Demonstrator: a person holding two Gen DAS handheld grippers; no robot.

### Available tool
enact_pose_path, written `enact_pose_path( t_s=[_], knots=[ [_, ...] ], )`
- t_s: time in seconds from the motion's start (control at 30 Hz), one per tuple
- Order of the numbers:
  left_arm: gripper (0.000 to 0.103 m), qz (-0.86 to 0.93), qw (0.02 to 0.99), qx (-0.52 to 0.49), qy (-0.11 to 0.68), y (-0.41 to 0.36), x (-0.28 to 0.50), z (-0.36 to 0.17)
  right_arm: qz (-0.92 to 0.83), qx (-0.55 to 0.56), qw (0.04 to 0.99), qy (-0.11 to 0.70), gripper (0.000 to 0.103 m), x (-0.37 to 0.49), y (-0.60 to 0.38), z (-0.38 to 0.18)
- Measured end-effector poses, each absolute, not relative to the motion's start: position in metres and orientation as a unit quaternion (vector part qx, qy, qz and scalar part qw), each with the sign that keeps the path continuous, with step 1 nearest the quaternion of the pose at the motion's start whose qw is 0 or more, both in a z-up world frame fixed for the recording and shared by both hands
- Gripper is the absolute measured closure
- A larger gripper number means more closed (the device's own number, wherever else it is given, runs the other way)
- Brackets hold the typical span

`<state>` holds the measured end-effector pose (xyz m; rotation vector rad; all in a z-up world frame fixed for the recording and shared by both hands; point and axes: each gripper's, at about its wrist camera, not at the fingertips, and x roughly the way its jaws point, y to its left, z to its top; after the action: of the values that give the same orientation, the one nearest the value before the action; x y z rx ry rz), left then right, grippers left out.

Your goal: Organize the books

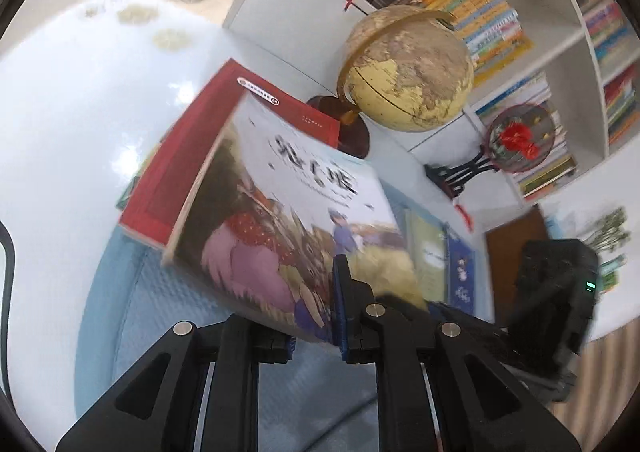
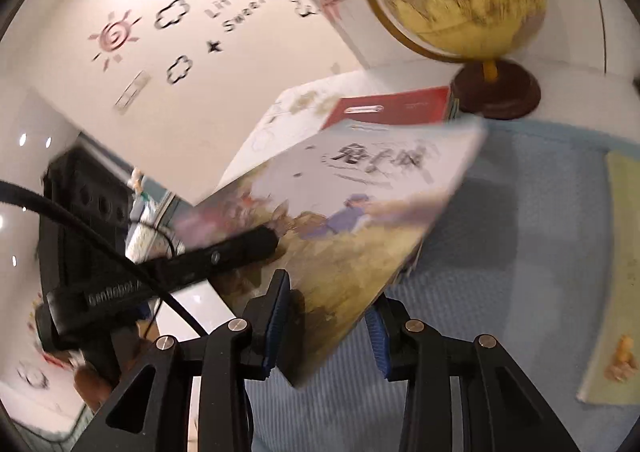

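Note:
An illustrated picture book (image 1: 280,212) hangs tilted over the blue mat (image 1: 160,312), held at two corners. My left gripper (image 1: 316,316) is shut on its near corner, one finger over the cover and the other beneath. My right gripper (image 2: 328,304) has another corner of the picture book (image 2: 360,204) between its blue pads, pressed on it. The left gripper's black finger (image 2: 240,248) lies on the cover at the left. A red book (image 1: 192,156) tops a small stack just beyond, beside the globe's base; the same red book (image 2: 392,108) shows in the right wrist view.
A yellow globe (image 1: 408,68) on a dark round base stands behind the stack. White bookshelves (image 1: 576,36) full of books rise at the back right, with a round fan ornament (image 1: 520,136) on a black stand. More flat books (image 1: 428,252) lie on the mat, among them a pale green one (image 2: 616,272).

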<state>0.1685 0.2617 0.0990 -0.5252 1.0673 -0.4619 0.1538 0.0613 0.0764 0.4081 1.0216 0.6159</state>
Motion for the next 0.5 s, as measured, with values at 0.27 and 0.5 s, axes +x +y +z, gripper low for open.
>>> enact_pose_path(
  t_s=[0.27, 0.5],
  knots=[
    [0.089, -0.244, 0.776, -0.240, 0.530, 0.274, 0.205, 0.081, 0.256, 0.186, 0.807, 0.499, 0.068, 0.197, 0.078, 0.062],
    [0.079, -0.237, 0.745, -0.212, 0.587, 0.286, 0.216, 0.073, 0.244, 0.197, 0.798, 0.514, 0.067, 0.216, 0.084, 0.051]
  ],
)
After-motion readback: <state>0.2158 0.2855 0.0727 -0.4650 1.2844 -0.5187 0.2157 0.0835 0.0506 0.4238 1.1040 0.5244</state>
